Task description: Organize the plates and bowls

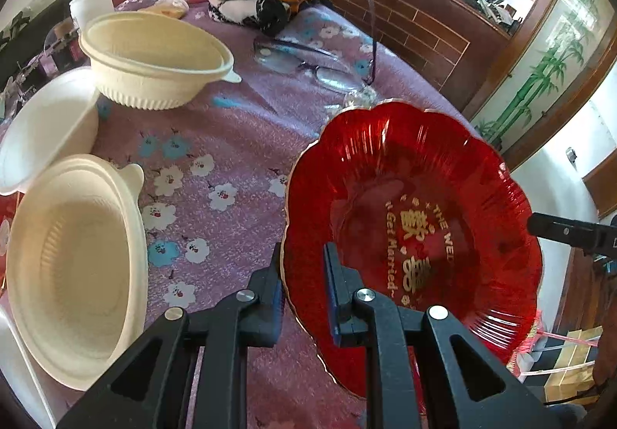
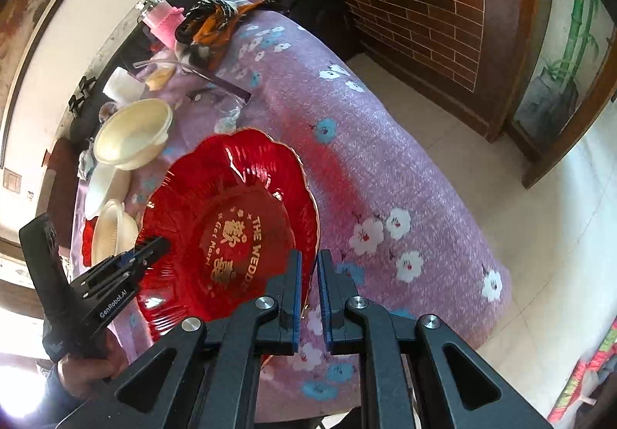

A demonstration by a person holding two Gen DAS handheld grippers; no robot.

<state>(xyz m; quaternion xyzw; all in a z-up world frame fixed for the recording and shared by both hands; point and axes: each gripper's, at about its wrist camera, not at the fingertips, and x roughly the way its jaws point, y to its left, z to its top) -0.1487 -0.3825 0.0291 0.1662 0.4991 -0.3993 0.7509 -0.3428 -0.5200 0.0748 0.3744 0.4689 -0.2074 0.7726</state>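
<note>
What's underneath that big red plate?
The red plate is held tilted above the purple flowered tablecloth by the left hand-held gripper pinching its rim. Through the plate only a reddish blur shows, so anything right beneath it stays hidden.

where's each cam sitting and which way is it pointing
Left wrist: on the left gripper, facing across the table at the bowls; its fingers clamp the red plate's rim.
Right wrist: on the right gripper, looking down at the plate's opposite rim; left gripper and hand show.
Shared: plate, bowls, tablecloth.
</note>
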